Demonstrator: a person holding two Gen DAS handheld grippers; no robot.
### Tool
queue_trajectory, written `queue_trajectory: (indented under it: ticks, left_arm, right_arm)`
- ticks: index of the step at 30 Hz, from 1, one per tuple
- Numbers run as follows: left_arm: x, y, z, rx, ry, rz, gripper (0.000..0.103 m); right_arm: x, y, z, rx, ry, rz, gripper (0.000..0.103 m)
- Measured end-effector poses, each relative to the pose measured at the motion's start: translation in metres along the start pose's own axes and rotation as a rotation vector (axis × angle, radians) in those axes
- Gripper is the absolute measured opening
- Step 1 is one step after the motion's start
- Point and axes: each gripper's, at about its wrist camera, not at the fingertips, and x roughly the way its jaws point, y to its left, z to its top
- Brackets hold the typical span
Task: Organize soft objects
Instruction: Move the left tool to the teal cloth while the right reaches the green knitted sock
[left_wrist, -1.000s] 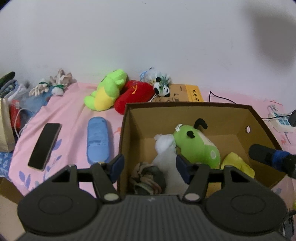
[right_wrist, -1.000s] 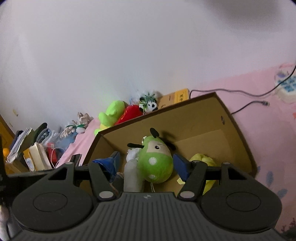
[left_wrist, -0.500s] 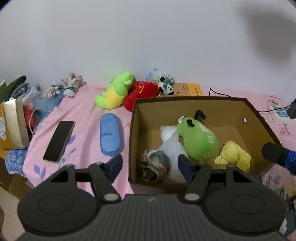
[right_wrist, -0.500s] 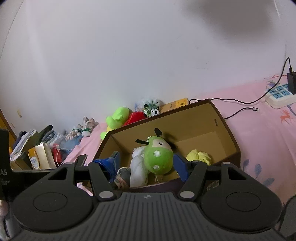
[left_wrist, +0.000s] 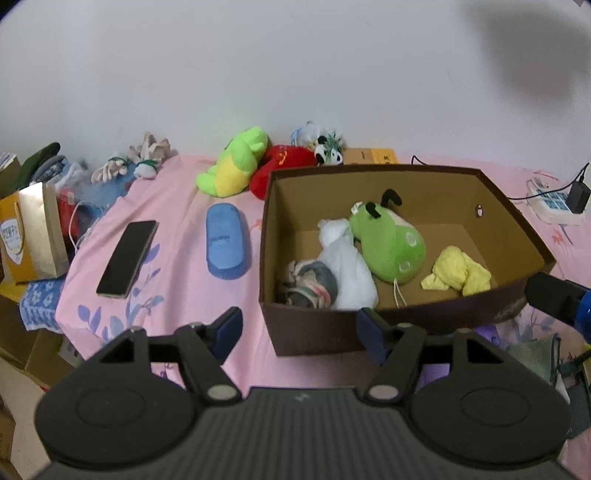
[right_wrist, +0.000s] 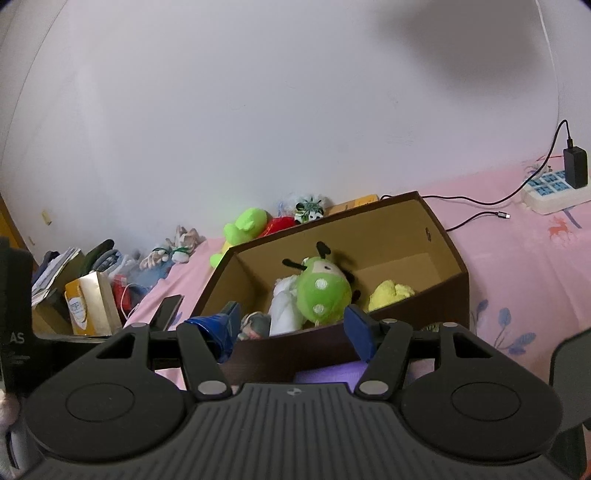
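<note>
A brown cardboard box (left_wrist: 314, 332) (right_wrist: 458, 295) stands on the pink bed. Inside lie a green bug plush (left_wrist: 388, 243) (right_wrist: 321, 291), a white soft toy (left_wrist: 347, 266) (right_wrist: 284, 310), a grey striped bundle (left_wrist: 308, 286) and a yellow cloth (left_wrist: 458, 273) (right_wrist: 389, 293). My left gripper (left_wrist: 299, 326) is open and empty, held back from the box's near wall. My right gripper (right_wrist: 291, 330) is open and empty, in front of the box. Its tip shows at the right edge of the left wrist view (left_wrist: 557, 299).
Outside the box by the wall lie a green-yellow plush (left_wrist: 232, 168) (right_wrist: 242, 229), a red plush (left_wrist: 284, 168), a small panda (left_wrist: 328, 153) and pale toys (left_wrist: 144, 162). A blue case (left_wrist: 225, 240) and a phone (left_wrist: 127, 258) lie left. A power strip (right_wrist: 554, 188) is right.
Both grippers have pulled back and up from the box, so the whole box and more of the bed now show. Both stay open and empty.
</note>
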Motion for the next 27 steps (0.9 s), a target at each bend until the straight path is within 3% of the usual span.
queue_trajectory:
  ticks: [14, 27]
  left_arm:
    - [-0.018, 0.008, -0.041, -0.016, 0.051, -0.034, 0.070]
    - [-0.027, 0.008, -0.086, -0.005, 0.106, -0.112, 0.071]
  right_arm:
    - [-0.034, -0.013, -0.027, 0.023, 0.042, -0.007, 0.046]
    - [-0.053, -0.030, -0.054, 0.051, 0.113, -0.020, 0.045]
